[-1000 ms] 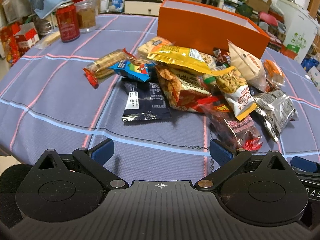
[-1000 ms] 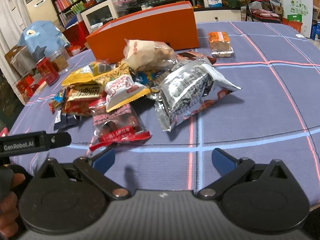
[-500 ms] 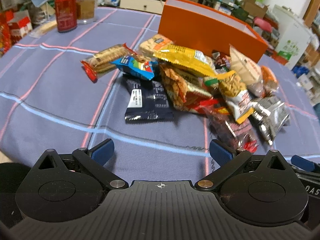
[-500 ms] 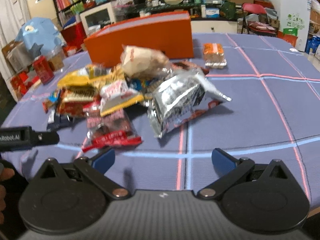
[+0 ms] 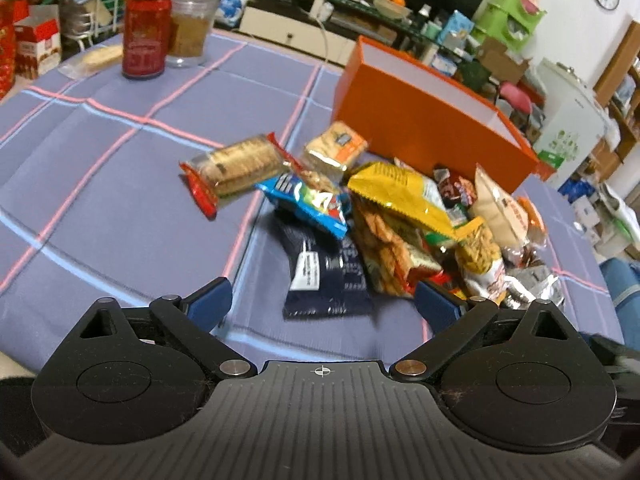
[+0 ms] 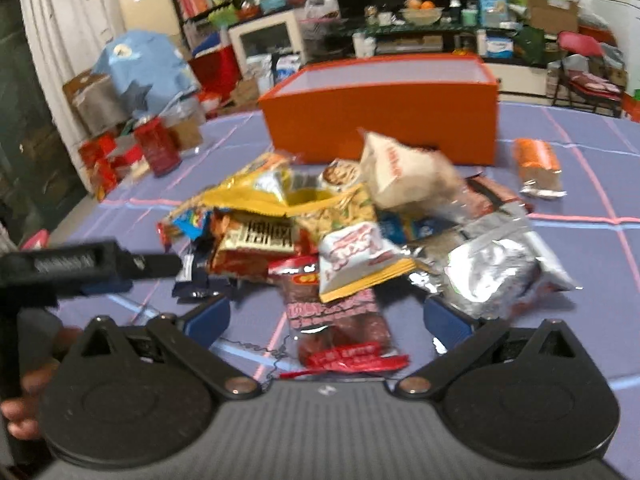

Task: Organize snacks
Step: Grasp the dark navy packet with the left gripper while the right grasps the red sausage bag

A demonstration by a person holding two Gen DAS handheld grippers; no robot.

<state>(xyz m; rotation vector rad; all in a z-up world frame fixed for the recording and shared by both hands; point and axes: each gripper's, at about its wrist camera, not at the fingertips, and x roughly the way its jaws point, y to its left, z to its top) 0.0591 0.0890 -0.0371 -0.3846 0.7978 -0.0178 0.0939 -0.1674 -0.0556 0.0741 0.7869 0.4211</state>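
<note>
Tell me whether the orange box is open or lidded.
Open. The orange box has no lid; its pale inner walls show from above. Whether it holds anything, cannot tell.

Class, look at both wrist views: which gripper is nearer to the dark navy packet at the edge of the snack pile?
Left. The left gripper is open right in front of the navy packet. The right gripper, also open, faces a red packet, with the navy one off to its left.

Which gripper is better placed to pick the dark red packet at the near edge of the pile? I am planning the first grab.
Right. In its own view the right gripper is open with the dark red packet lying between its fingers. The left gripper, also open, faces the navy packet instead.
</note>
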